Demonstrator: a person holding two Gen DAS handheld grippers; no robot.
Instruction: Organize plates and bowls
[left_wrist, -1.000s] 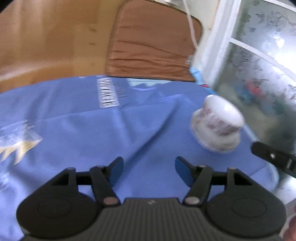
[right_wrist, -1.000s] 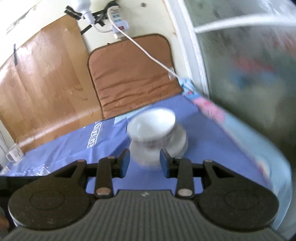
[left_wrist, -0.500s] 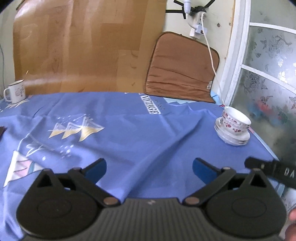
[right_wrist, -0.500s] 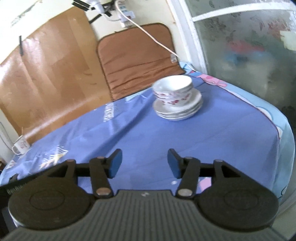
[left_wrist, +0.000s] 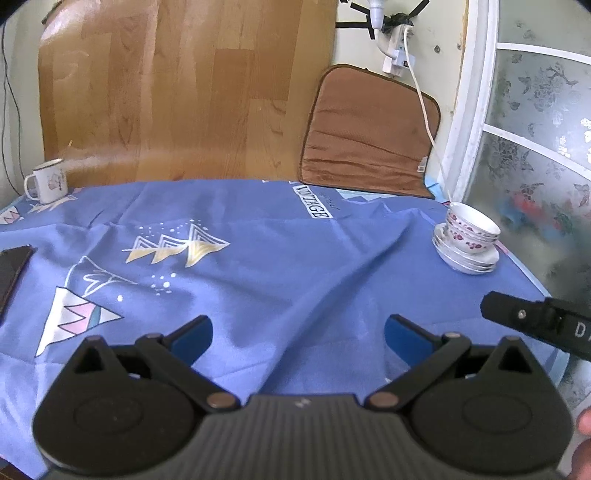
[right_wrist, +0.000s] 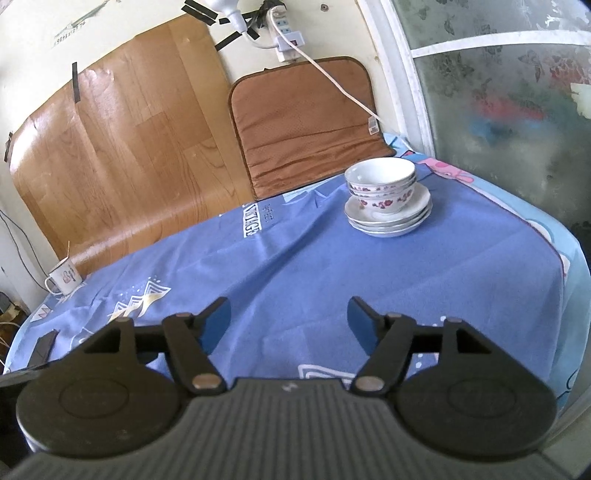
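Observation:
White bowls with red flowers (right_wrist: 382, 186) are nested on a stack of white plates (right_wrist: 388, 221) at the far right of the blue tablecloth (right_wrist: 332, 277). In the left wrist view the same bowls (left_wrist: 471, 230) and plates (left_wrist: 465, 260) sit far right. My left gripper (left_wrist: 298, 334) is wide open and empty over the near cloth, well back from the stack. My right gripper (right_wrist: 289, 321) is empty, its jaws still opening, and stands apart from the stack; its dark body (left_wrist: 535, 321) shows at the right edge of the left wrist view.
A white mug (left_wrist: 48, 181) stands at the far left corner. A dark phone (left_wrist: 11, 273) lies at the left edge. A brown cushion (right_wrist: 306, 125) and a wood-look panel (right_wrist: 122, 147) lean on the wall behind. A frosted window (right_wrist: 498, 103) borders the right side.
Both grippers have pulled back from the bowl and plate stack, which now stands alone. The left jaws spread wide; the right jaws, earlier close around the bowls, have opened.

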